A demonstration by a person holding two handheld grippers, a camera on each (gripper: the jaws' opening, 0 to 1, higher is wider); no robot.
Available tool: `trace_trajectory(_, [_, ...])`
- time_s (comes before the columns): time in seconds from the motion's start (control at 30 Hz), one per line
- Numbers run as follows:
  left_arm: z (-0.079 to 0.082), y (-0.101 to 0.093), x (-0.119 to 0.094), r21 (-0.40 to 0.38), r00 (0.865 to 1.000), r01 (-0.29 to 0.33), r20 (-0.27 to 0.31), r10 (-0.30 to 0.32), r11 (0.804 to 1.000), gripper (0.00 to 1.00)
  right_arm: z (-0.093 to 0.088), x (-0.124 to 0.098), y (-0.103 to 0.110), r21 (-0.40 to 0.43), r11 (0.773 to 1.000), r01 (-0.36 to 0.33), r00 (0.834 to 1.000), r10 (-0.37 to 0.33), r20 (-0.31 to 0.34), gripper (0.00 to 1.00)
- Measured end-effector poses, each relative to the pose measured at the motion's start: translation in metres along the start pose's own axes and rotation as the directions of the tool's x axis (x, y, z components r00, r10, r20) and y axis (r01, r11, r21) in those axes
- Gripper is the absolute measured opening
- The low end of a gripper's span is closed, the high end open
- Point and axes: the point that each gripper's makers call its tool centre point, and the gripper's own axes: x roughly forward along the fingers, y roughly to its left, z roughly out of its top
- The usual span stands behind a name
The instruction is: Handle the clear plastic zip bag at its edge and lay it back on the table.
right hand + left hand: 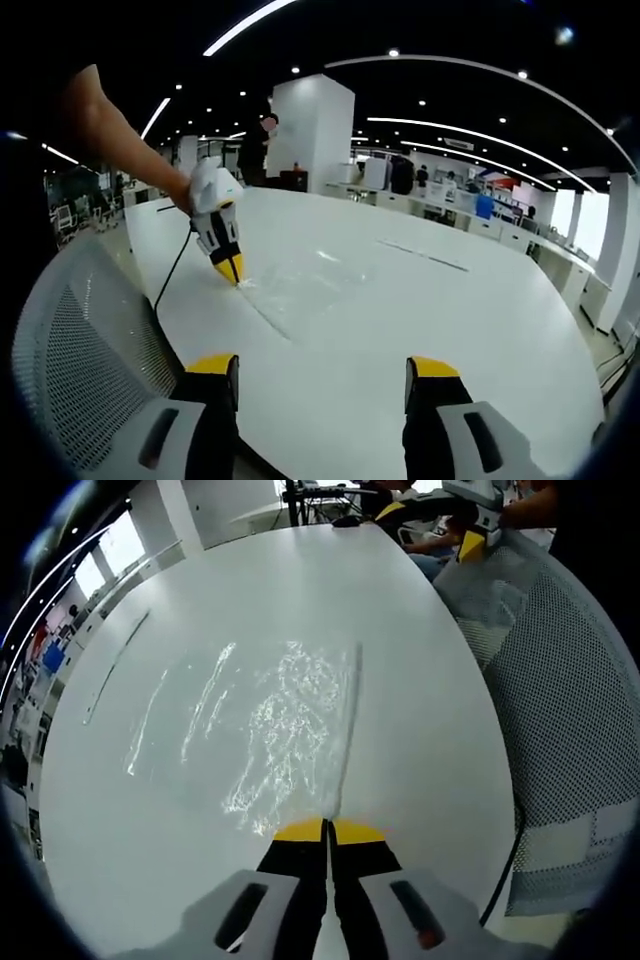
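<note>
The clear plastic zip bag [270, 730] lies flat and crinkled on the white table [420, 680]. Its zip strip runs straight down to my left gripper [327, 830], whose yellow-tipped jaws are shut on the bag's near edge. In the right gripper view the left gripper [236, 275] is held by a person's hand, tips down on the bag [300, 285] at the table's near side. My right gripper [325, 375] hovers open above the table edge, apart from the bag, with nothing between its jaws. That right gripper [475, 525] is also in the left gripper view, far at the top right.
A grey mesh chair [570, 700] stands against the table's edge beside the bag; its back [90, 350] sits left of my right gripper. A cable [172, 275] hangs from the left gripper. A long thin strip [115, 670] lies on the table's far side. Desks and a standing person [255, 150] are behind.
</note>
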Motion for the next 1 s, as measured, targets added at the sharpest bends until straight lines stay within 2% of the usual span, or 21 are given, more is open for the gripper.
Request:
trace_trajectory(0.23, [-0.001,-0.004,-0.002,-0.011,1.0,0.007,-0.011,-0.008,1.0,0.0,-0.002,0.0,0.003,-0.024,1.0,-0.01,1.0,0.01,-0.019,0.63])
trace_trajectory(0.4, [-0.003,-0.009,-0.004,-0.041,1.0,0.008,-0.018,-0.009,0.999,0.0,-0.003,0.001,0.005,-0.042,0.999,-0.02,0.999,0.018,-0.038,0.63])
trace_trajectory(0.7, [-0.001,-0.016,-0.009,-0.042,1.0,-0.004,-0.029,0.003,0.999,0.0,-0.004,0.001,0.011,-0.099,0.993,-0.056,0.996,0.049,-0.073,0.65])
trace_trajectory(1.0, [0.005,-0.026,-0.017,-0.029,1.0,-0.005,-0.024,0.004,1.0,0.0,0.01,0.002,0.018,-0.167,0.981,-0.099,0.992,0.084,-0.095,0.64])
